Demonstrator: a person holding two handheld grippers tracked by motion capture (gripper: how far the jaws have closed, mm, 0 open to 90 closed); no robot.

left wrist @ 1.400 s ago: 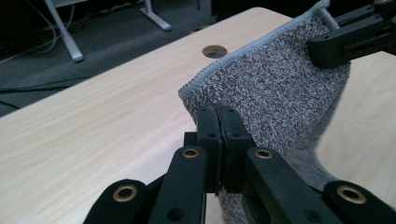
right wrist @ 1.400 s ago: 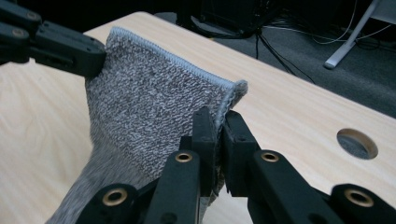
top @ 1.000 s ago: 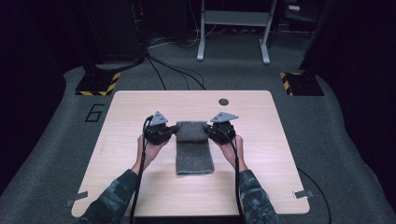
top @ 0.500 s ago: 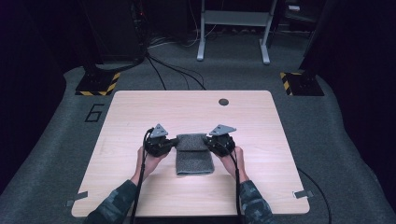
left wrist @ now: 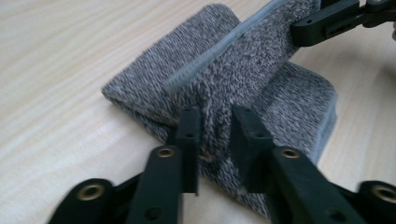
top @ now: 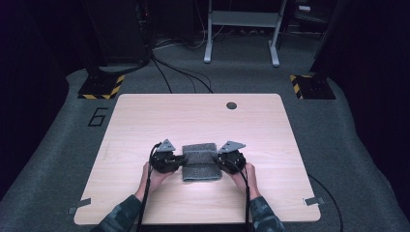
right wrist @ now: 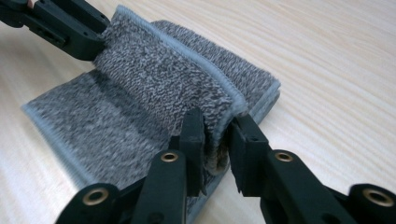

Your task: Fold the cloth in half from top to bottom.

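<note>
A grey terry towel [top: 201,162] lies folded on the wooden table [top: 193,116], near the front edge. My left gripper [top: 183,160] is at its left side and my right gripper [top: 218,160] at its right. In the left gripper view, the left gripper [left wrist: 217,128] has the folded-over flap of the towel [left wrist: 224,60] between its jaws. In the right gripper view, the right gripper [right wrist: 217,135] straddles the hemmed edge of the towel [right wrist: 154,70], with a dark slit beside the cloth. Both pairs of jaws have just been opening, and the flap still sags between them.
A small dark round grommet [top: 231,105] sits in the table near its far edge. Cables [top: 174,72] and a metal stand [top: 241,34] are on the floor beyond. Bare wood surrounds the towel on all sides.
Both grippers came toward the person and down, carrying the towel's far edge over the near part. The towel looks shorter now, and both pairs of jaws have parted.
</note>
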